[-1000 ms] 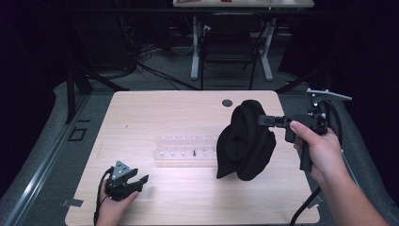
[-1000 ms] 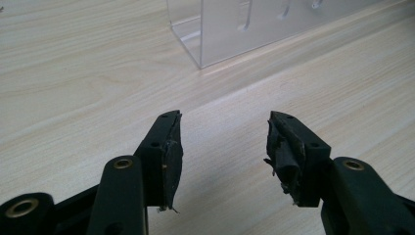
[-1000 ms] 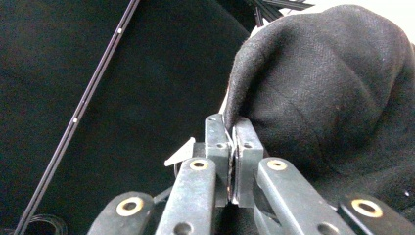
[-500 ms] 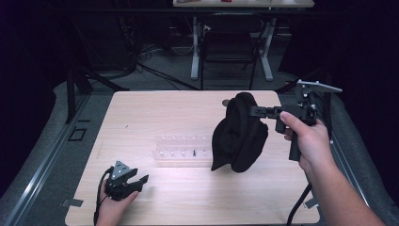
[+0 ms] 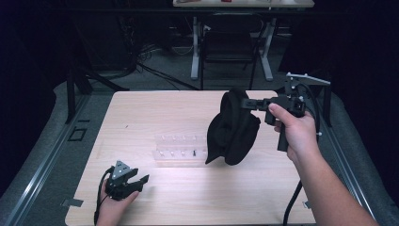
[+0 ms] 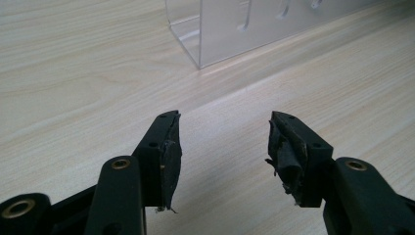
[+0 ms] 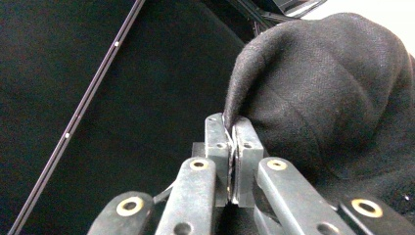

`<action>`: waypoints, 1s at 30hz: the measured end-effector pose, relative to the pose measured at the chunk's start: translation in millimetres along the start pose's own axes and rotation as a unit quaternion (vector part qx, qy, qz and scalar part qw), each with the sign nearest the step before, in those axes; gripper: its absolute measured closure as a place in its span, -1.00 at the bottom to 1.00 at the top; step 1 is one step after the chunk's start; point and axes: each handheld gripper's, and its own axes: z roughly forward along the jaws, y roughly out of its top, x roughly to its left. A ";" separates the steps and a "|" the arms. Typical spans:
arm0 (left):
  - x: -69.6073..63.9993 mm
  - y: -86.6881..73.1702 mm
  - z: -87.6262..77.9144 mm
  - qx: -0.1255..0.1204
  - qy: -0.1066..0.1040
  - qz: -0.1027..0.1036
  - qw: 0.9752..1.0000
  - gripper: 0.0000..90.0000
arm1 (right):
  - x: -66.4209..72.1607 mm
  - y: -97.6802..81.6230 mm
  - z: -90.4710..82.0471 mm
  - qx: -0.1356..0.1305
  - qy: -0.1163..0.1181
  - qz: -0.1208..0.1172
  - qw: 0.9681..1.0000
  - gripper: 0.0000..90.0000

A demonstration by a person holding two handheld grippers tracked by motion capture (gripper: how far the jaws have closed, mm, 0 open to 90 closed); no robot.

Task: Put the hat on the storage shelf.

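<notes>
A black cloth (image 5: 233, 129) hangs in the air above the right half of the wooden table (image 5: 141, 113), pinched at its top edge by my right gripper (image 5: 245, 104). In the right gripper view the jaws are pressed together on a fold of the black cloth (image 7: 313, 93), the right gripper (image 7: 230, 125) holding it up. My left gripper (image 5: 141, 181) rests near the table's front left corner, held in a hand. In the left gripper view the left gripper (image 6: 222, 129) stands open with bare wood between its jaws.
A clear plastic rack (image 5: 181, 148) with small slots lies in the middle of the table, just left of the hanging cloth; its corner (image 6: 205, 29) stands ahead of the left jaws. A dark round hole was near the table's far edge. Dark floor and table legs (image 5: 195, 52) lie beyond.
The right hand has carried the black cloth a little farther from me and slightly up; the cloth now hangs higher off the table. The left gripper has stayed put.
</notes>
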 end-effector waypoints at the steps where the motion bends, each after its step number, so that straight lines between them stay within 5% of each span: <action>1: 0.0 0.0 0.1 0.000 0.000 -0.001 1.000 0.03 | 0.0 0.7 1.8 0.000 0.000 0.000 1.000 0.95; 30: 2.9 0.5 -1.4 -0.004 0.000 -0.002 1.000 0.03 | 3.1 10.5 54.4 0.001 -0.006 -0.009 1.000 0.95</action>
